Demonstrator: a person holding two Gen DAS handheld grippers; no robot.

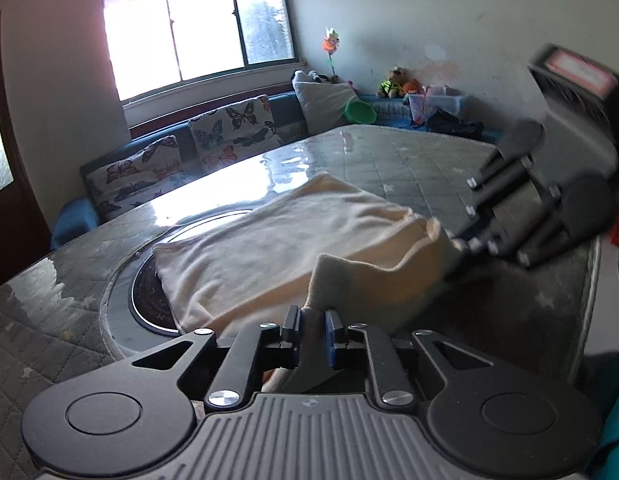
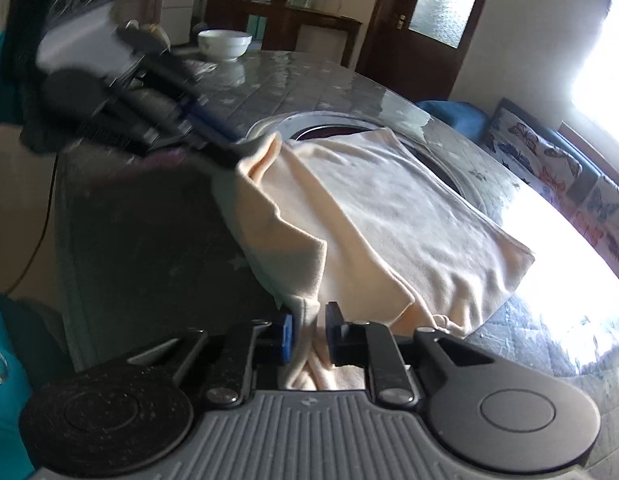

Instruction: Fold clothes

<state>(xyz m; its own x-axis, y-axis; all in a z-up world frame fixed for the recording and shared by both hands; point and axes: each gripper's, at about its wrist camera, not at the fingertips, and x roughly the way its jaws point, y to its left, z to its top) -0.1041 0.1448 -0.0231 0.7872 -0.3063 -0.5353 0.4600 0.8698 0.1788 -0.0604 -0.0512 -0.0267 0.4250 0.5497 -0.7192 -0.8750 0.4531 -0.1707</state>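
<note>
While both my tongs are pinched on the near edge of the cream garment [image 1: 269, 236], my left gripper [image 1: 313, 330] on one corner and my right gripper [image 2: 309, 330] on the other, the rest lies across the glass-topped table [image 1: 409, 152]. I judge the thin bite could slip if I pull unevenly, dragging the cloth skewed over the slick glass.
</note>
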